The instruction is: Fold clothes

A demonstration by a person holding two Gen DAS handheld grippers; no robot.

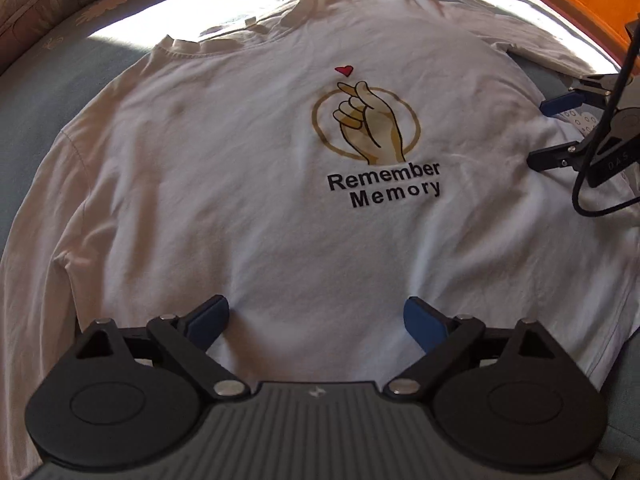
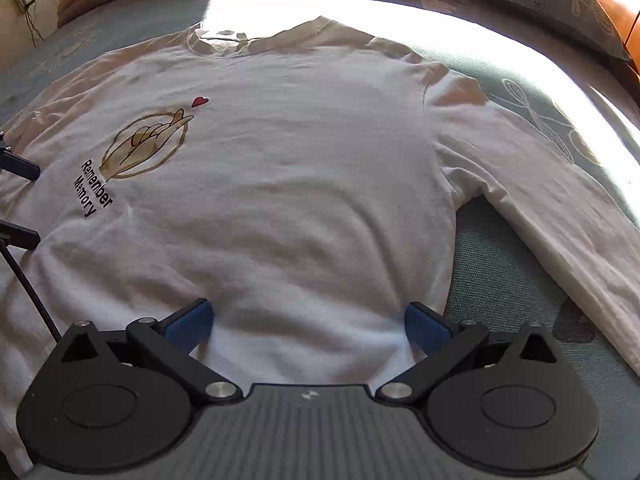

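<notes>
While the white long-sleeved shirt (image 1: 248,184) lies spread face-up on the bed (image 2: 516,264), both claws hang over its near hem, probably to begin a fold. The left claw (image 1: 316,320) and right claw (image 2: 308,320) stand wide apart, gripping nothing (print reads "Remember Memory" (image 1: 384,186)).

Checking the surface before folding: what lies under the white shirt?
The white long-sleeved shirt lies flat on a teal patterned bedspread, visible around its edges. Anything directly beneath the shirt is covered.
</notes>
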